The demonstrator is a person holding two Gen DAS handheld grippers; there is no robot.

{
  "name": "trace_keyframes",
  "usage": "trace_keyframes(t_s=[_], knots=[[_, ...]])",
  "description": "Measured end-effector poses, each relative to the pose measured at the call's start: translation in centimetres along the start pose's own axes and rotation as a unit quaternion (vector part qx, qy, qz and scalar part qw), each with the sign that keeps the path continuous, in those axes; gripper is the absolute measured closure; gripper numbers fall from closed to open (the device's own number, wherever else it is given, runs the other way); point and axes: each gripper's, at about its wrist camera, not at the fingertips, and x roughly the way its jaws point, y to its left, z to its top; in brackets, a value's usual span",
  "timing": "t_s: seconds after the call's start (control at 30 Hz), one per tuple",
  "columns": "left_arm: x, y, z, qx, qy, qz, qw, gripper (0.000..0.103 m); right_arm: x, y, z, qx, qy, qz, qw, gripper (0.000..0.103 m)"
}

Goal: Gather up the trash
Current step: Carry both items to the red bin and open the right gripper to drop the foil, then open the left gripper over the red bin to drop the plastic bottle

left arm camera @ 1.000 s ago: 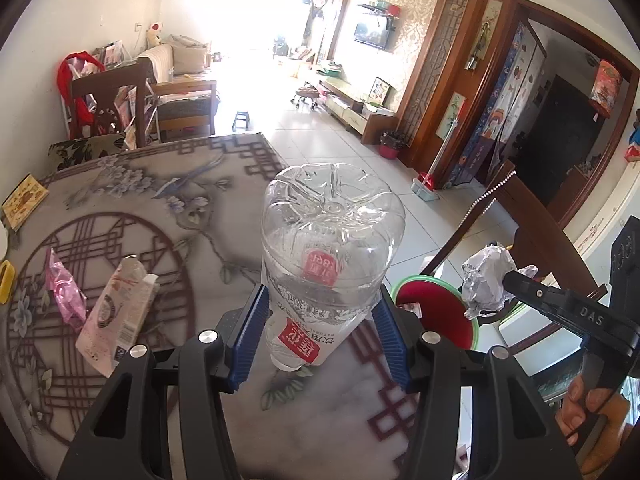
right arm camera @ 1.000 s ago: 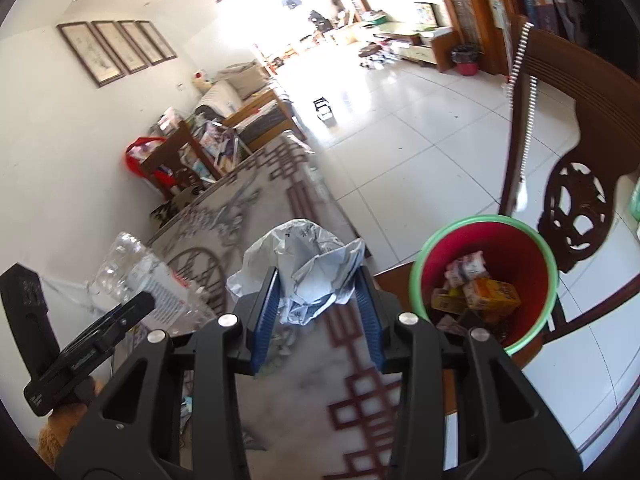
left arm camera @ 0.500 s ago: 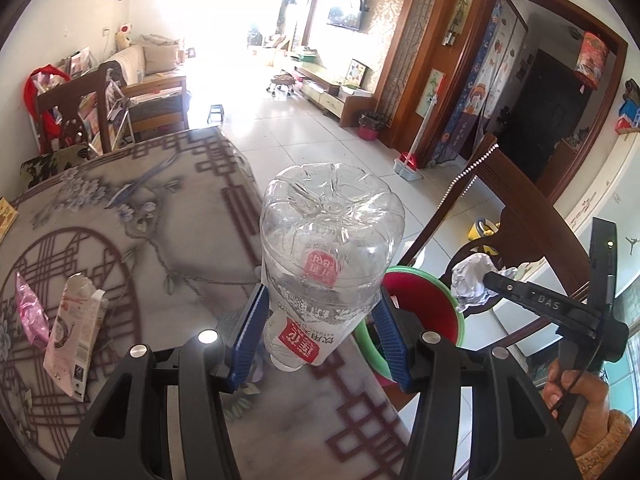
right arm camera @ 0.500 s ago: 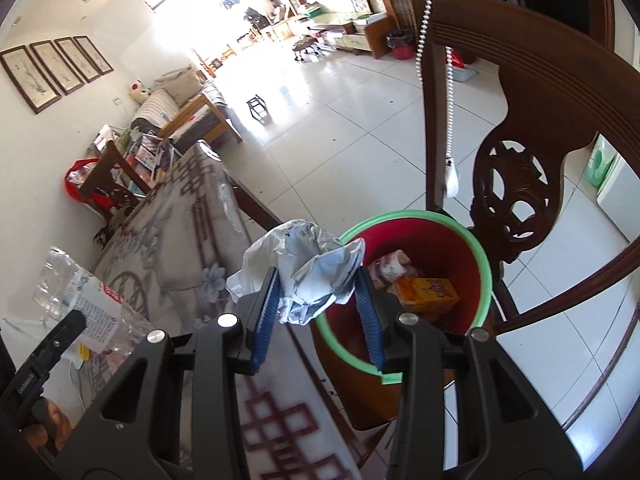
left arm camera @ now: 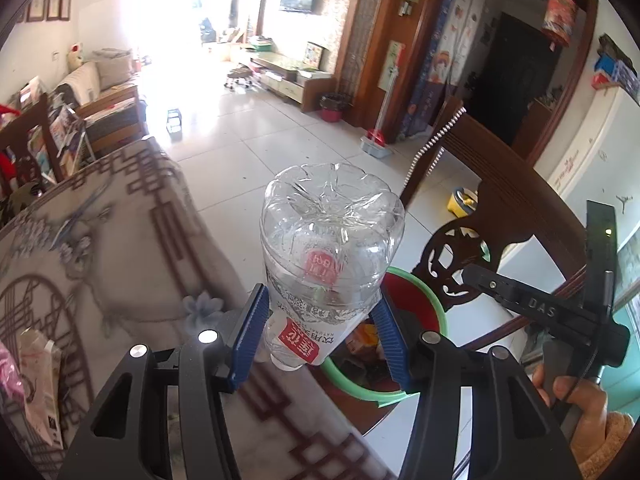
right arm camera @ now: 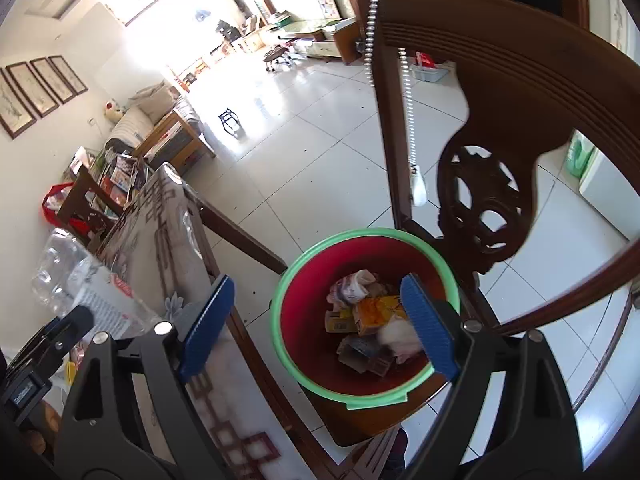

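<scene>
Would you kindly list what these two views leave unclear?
- Bottle cap: left wrist view, tucked low between the jaws.
- Bin bottom: right wrist view, covered by trash; the white lump is blurred.
- Packets: left wrist view, cut off by the edge.
- Right gripper: in the left wrist view, jaws behind the chair.

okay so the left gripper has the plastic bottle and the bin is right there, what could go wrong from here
1. The left gripper holds the plastic bottle low, near its neck, with most of the body sticking out beyond the pads, so it might pivot or slip.
2. The bottle is over the table edge, only partly above the trash bin; released now, it may hit the rim or the floor.
3. The open right gripper hangs over the bin beside the chair; the two grippers could collide.
</scene>
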Motion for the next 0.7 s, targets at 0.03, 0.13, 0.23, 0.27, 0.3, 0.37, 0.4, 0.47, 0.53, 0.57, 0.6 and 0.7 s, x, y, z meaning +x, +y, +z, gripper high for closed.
trace_keyframes(t_s=[0.03,0.13,0.23,0.27,0.3,0.37,0.4,0.47,0.53,0.57,0.6,0.7], knots=[[0.7,-0.6,0.2,0.005,0.005,-0.008,0.9999,0.053,-0.2,-0.6,-0.1,0.006,0.0,-0.003,1.0,0.019],[3.1,-2.6,0.6,0.026,0.018,-0.025,0.9992,0.053,-1.0,-2.3,-0.5,0.024,0.0,-0.016,1.0,0.019],[5.2,-4.5,0.7,0.036,0.033,-0.048,0.9976,0.053,-2.1,-4.0,-1.0,0.037,-0.002,-0.032,0.999,0.019],[5.7,-5.1,0.7,0.04,0.038,-0.054,0.997,0.053,-2.5,-4.6,-1.2,0.042,-0.003,-0.038,0.998,0.019],[6.2,-5.7,0.8,0.045,0.042,-0.058,0.9964,0.051,-2.9,-5.0,-1.4,0.046,-0.005,-0.042,0.998,0.019],[7.1,-6.7,0.9,0.053,0.051,-0.059,0.9956,0.048,-3.5,-5.7,-1.6,0.051,-0.007,-0.051,0.997,0.019],[7.2,-7.0,0.9,0.054,0.053,-0.058,0.9954,0.041,-3.8,-5.9,-1.8,0.053,-0.008,-0.054,0.997,0.019],[6.5,-7.0,0.9,0.051,0.042,-0.063,0.9959,0.039,-4.3,-6.1,-2.0,0.054,-0.011,-0.055,0.997,0.019],[5.5,-6.8,0.7,0.051,0.035,-0.064,0.996,0.039,-4.8,-5.8,-2.2,0.051,-0.017,-0.056,0.997,0.019],[5.0,-6.5,0.5,0.051,0.032,-0.063,0.9962,0.039,-5.0,-5.5,-2.3,0.048,-0.019,-0.054,0.997,0.019],[4.3,-6.3,0.4,0.05,0.027,-0.062,0.9965,0.039,-4.9,-5.4,-2.3,0.046,-0.02,-0.051,0.997,0.019],[2.0,-5.1,-0.2,0.045,0.01,-0.049,0.9977,0.039,-4.8,-4.2,-2.4,0.036,-0.021,-0.04,0.998,0.019]])
